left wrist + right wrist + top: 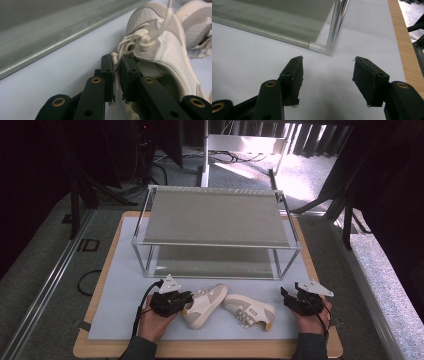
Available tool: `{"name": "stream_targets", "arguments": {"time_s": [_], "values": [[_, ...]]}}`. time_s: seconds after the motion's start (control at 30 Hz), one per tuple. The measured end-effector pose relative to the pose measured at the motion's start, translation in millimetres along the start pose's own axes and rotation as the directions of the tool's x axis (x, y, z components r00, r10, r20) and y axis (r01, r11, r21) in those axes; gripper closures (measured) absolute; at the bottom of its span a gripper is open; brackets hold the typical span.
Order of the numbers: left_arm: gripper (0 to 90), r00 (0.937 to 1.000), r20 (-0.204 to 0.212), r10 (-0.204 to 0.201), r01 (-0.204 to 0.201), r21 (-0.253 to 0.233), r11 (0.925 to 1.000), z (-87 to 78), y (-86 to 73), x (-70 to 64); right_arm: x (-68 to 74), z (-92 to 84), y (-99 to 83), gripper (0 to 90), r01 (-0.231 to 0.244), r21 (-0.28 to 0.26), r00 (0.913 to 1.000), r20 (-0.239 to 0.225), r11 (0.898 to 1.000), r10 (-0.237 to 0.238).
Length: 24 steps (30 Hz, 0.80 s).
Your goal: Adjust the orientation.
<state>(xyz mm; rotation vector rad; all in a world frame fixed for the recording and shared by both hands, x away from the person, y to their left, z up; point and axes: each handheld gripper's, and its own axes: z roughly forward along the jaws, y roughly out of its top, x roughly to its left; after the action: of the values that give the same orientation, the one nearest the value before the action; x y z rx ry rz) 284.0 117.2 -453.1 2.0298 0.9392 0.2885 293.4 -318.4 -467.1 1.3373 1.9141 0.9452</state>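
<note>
Two pale sneakers lie side by side at the near edge of the white mat on the worktop (pixel 115 285), in front of a two-tier metal-framed shelf rack (pixel 215 215). The left sneaker (pixel 202 306) points its toe away and to the right, its heel and collar turned toward the left gripper (pixel 186 299), which sits right against it. In the left gripper view the jaws stand almost together with the collar edge and a strand of lace (pixel 115 60) pinched between the pads, so this gripper holds the left sneaker by its rim. The right sneaker (pixel 250 311) lies just beside its mate, its long axis running across the mat with the toe toward the right. The right gripper (pixel 289 296) rests apart from it on the right, jaws standing fairly wide with nothing between them, over bare mat near the rack's front corner post (pixel 336 23). The rack lies straight beyond the held sneaker, so I judge the coming move to be a lift up and forward toward a tier, with the left hand plainly the nearer one.
</note>
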Motion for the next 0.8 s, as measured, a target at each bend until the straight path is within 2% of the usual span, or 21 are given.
{"name": "stream_targets", "arguments": {"time_s": [0.07,0.17,0.27,0.3,0.33,0.43,0.57,0.73,0.8], "values": [[81.2,1.0,-0.006,-0.003,0.003,-0.004,1.0,-2.2,0.0,1.4,-0.3,0.0,-0.1,40.9,0.001,0.0,1.0,0.0,1.0,-0.001],[81.6,0.9983,-0.038,-0.044,0.043,-0.034,0.9985,-13.2,0.1,7.4,0.0,0.1,-0.2,41.1,0.002,-0.001,1.0,-0.001,1.0,-0.002],[81.9,0.9965,-0.062,-0.057,0.054,-0.046,0.9975,-17.8,0.2,9.7,0.7,0.2,-0.1,41.2,0.002,-0.001,1.0,-0.001,1.0,-0.002],[81.9,0.9936,-0.082,-0.077,0.072,-0.054,0.9959,-24.0,-0.1,13.8,0.8,0.3,-0.1,41.3,0.004,-0.001,1.0,-0.001,1.0,-0.004],[82.0,0.9927,-0.085,-0.085,0.08,-0.06,0.995,-26.5,-0.8,15.7,1.5,0.4,0.0,41.3,0.008,0.001,1.0,-0.002,1.0,-0.008],[82.1,0.9901,-0.103,-0.095,0.089,-0.064,0.994,-32.6,-2.8,19.3,2.0,0.5,0.2,41.5,0.013,-0.002,0.9999,-0.005,1.0,-0.013],[82.0,0.9895,-0.107,-0.097,0.091,-0.063,0.9939,-37.2,-4.1,21.6,3.0,0.2,0.5,41.6,0.02,-0.001,0.9998,-0.002,1.0,-0.02],[80.9,0.9931,-0.073,-0.091,0.087,-0.065,0.9941,-35.4,-2.8,18.8,4.5,-0.1,1.1,41.6,0.027,-0.004,0.9996,-0.006,1.0,-0.027],[79.9,0.9954,-0.044,-0.085,0.082,-0.071,0.9941,-33.9,-1.6,15.6,5.4,-0.9,1.6,41.6,0.03,-0.006,0.9995,-0.007,1.0,-0.03]]}}
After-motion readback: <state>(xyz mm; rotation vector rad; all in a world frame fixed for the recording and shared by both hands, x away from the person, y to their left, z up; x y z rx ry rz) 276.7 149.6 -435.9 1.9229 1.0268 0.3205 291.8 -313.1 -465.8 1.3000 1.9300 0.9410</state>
